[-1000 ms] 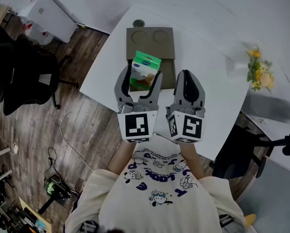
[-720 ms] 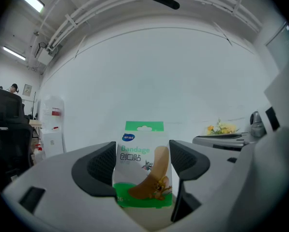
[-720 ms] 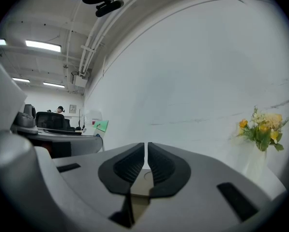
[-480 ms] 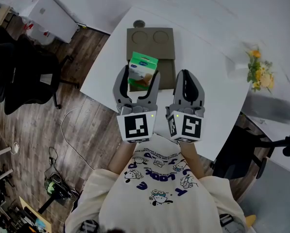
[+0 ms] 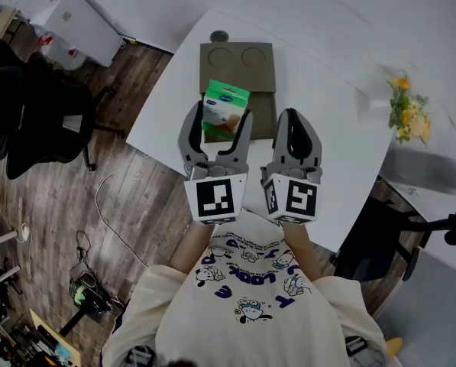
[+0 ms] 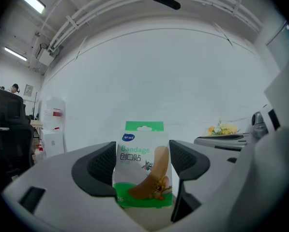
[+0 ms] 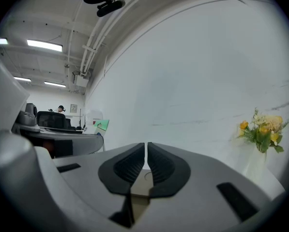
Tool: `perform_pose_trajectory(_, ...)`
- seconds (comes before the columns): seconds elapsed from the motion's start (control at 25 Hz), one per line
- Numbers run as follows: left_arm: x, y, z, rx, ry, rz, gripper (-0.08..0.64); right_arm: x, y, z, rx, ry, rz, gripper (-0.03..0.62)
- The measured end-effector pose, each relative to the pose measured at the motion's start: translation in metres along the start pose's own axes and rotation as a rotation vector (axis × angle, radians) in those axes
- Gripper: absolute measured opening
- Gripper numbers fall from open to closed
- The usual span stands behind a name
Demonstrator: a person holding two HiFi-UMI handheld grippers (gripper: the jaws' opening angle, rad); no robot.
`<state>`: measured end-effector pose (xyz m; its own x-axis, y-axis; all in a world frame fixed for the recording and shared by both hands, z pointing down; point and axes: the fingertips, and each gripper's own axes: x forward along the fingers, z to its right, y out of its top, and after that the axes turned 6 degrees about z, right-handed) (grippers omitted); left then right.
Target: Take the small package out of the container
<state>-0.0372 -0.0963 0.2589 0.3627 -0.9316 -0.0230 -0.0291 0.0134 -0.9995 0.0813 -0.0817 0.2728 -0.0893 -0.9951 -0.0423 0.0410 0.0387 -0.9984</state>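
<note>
A small green-and-white bandage package (image 5: 226, 112) stands upright between the jaws of my left gripper (image 5: 221, 122), held over the near end of the brown cardboard container (image 5: 236, 66). In the left gripper view both pads press the sides of the package (image 6: 142, 164), so the left gripper (image 6: 142, 158) is shut on it. My right gripper (image 5: 292, 119) hovers beside it to the right, over the white table. Its jaws (image 7: 146, 162) are closed together with nothing between them.
The container has two round recesses at its far end, and a small dark round thing (image 5: 218, 36) lies beyond it. A vase of yellow flowers (image 5: 405, 115) stands at the table's right. Black chairs (image 5: 37, 121) stand on the wooden floor to the left.
The left gripper and the package have shifted very slightly to the left. The right gripper has stayed in place.
</note>
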Motion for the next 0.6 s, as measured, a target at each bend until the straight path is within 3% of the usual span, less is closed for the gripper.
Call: perform_pose_trajectory(0.6,-0.0029,0.0002,-0.0067,0.014,0.017,0.008,0.336,-0.0003,-0.0005,-0.0057,-0.004,0.007,0.005,0.038)
